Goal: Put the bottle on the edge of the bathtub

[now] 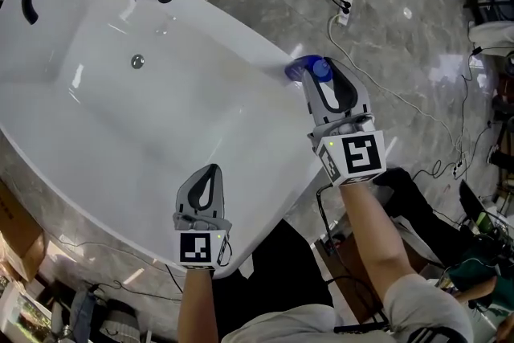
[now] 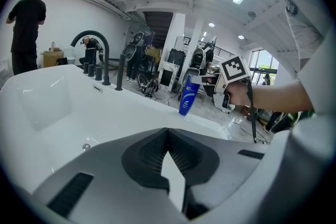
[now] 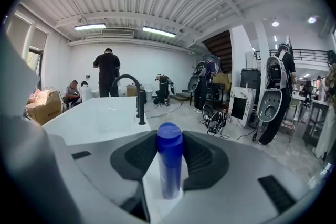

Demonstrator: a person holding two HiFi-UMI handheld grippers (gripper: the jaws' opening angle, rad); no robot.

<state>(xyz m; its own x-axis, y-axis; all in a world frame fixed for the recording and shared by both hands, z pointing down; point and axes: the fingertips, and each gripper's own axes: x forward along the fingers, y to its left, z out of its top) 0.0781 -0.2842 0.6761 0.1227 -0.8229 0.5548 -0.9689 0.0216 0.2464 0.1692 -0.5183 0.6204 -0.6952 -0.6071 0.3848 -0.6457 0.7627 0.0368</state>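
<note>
Underfoot, glossy grey marbled floor (image 1: pixel 401 44) surrounds the white bathtub (image 1: pixel 161 120).

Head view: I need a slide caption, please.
Right gripper holds the bottle upright on the bathtub rim; left gripper shut, empty.

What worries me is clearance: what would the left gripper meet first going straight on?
Probably the white inside of the bathtub; the left gripper, jaws shut, points into it, left of the bottle.

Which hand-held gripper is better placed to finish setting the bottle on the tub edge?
Right: the right hand-held gripper holds the bottle upright on the tub edge. The left hand-held gripper is shut, empty, and apart from it.
</note>
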